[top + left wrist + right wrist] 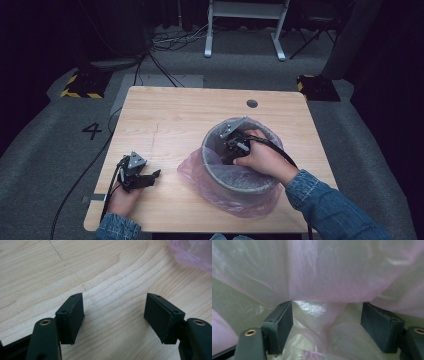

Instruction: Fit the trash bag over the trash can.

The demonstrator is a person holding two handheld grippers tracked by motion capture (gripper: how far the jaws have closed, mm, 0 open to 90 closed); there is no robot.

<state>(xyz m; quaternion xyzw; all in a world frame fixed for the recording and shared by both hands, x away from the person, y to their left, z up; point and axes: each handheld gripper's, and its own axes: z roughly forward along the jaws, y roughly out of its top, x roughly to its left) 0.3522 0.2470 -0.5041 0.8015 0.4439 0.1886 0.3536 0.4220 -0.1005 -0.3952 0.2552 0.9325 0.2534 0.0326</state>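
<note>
Reaching down inside the bin [240, 172] with the right gripper [235, 147], jaws spread, pinching nothing, pink bag [319, 272] bunched between them. Resting the left gripper [142, 177] well left of the bin, likewise spread and empty. Risking a tear, or dragging the liner off the rim, if closing on too much film.

The light wooden table [170, 115] has a small dark round grommet [252, 103] near its far edge. It stands on grey carpet [45, 150] bearing a dark numeral 4 [92, 131] to the left. Two black blocks with yellow hazard stripes, perhaps weights, sit by the far corners: one left [82, 85], one right [317, 86]. Beyond, a white frame on two feet [245, 25] stands over a tangle of cables [172, 40].
</note>
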